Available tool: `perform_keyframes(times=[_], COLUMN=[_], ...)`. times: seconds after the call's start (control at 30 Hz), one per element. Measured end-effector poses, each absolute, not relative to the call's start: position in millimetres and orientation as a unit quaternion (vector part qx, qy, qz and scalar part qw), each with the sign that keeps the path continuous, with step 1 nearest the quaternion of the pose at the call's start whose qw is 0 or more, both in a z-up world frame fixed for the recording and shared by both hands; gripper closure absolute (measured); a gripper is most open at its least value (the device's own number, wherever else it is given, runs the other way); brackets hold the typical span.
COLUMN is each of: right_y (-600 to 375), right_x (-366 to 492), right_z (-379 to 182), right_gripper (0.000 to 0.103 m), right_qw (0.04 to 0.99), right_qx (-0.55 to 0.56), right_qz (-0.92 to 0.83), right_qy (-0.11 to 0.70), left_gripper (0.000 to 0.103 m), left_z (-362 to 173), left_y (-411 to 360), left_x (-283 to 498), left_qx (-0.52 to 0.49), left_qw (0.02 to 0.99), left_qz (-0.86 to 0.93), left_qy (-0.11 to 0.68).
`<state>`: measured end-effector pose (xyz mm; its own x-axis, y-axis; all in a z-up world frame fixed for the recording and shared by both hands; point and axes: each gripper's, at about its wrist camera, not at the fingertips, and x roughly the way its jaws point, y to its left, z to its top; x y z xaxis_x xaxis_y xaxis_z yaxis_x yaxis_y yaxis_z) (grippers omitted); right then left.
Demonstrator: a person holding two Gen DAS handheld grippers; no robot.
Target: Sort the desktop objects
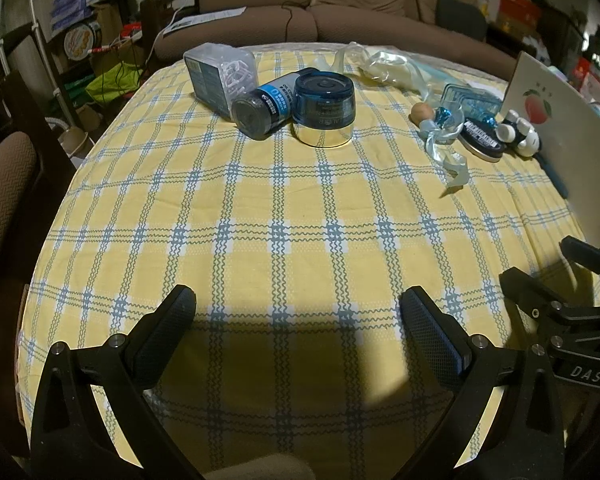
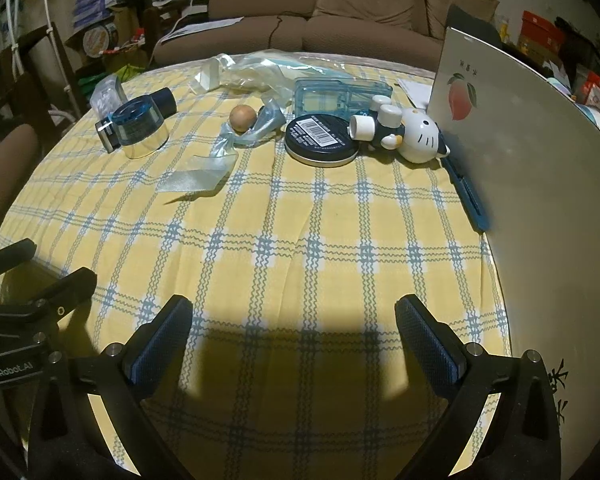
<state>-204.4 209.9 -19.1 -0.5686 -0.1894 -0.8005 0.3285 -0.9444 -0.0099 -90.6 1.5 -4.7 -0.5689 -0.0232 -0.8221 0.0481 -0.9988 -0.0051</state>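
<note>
On the yellow checked tablecloth (image 1: 300, 208) lie a blue-lidded gold jar (image 1: 324, 110), a dark bottle on its side (image 1: 262, 110) and a clear box of white clips (image 1: 220, 76). To the right are a black round tin (image 2: 322, 140), a Hello Kitty figure (image 2: 404, 134), a brown ball (image 2: 243, 117), a pale blue ribbon (image 2: 220, 156) and a blue clear case (image 2: 340, 94). My left gripper (image 1: 300, 312) is open and empty near the table's front. My right gripper (image 2: 294, 320) is open and empty beside it.
A large grey box with a peach picture (image 2: 520, 160) stands at the table's right side, a blue pen (image 2: 470, 200) along its base. Crumpled plastic wrap (image 2: 256, 70) lies at the back. A brown sofa (image 2: 320, 12) is behind the table, clutter to the left.
</note>
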Motion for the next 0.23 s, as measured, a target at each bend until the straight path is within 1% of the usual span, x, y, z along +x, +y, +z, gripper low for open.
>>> perform_keyframes(times=[0.23], right_y=[209.9], right_x=[-204.4], right_z=[-19.0], right_gripper=[0.0], right_qw=[0.147], right_qx=[0.441], right_qz=[-0.882], right_qy=[0.079], left_gripper=[0.0], left_z=[-4.9], left_y=[1.9], left_x=[-90.8], left_qx=[0.464], left_qw=[0.02], left_qz=[-0.886], left_qy=[0.012])
